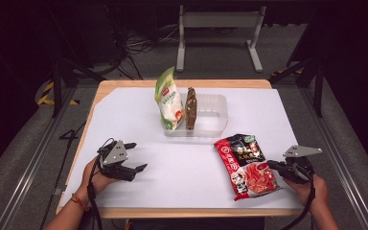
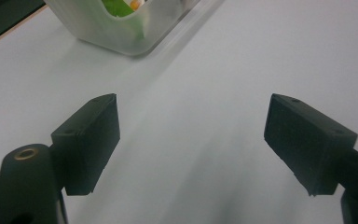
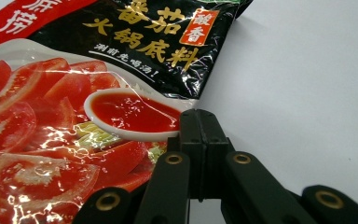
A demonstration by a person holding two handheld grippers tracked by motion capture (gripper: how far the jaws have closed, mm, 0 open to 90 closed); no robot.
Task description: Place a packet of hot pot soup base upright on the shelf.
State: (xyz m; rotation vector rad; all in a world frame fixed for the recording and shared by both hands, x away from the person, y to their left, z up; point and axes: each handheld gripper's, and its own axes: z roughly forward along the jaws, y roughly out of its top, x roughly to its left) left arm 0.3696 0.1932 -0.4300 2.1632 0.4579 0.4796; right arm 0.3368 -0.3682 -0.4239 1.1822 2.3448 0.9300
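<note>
Glossy printed foil on the sauce packet point(image 3: 98, 93), creased and glinting. The tub point(image 1: 211, 117) is frosted, translucent plastic. Smooth matt white sheet point(image 1: 172, 167) over a pale wood table point(image 1: 124, 84). The jaws are matt black plastic with brass-coloured rivets point(image 3: 173, 159)

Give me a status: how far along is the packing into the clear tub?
Done: the green-white pouch and the brown packet stand upright in the clear tub. In hand: the right hand-held gripper is shut on the edge of the red tomato sauce packet, which lies flat on the white sheet. Left: lifting that packet into the tub's free right side. The left hand-held gripper is open, holding nothing.
</note>
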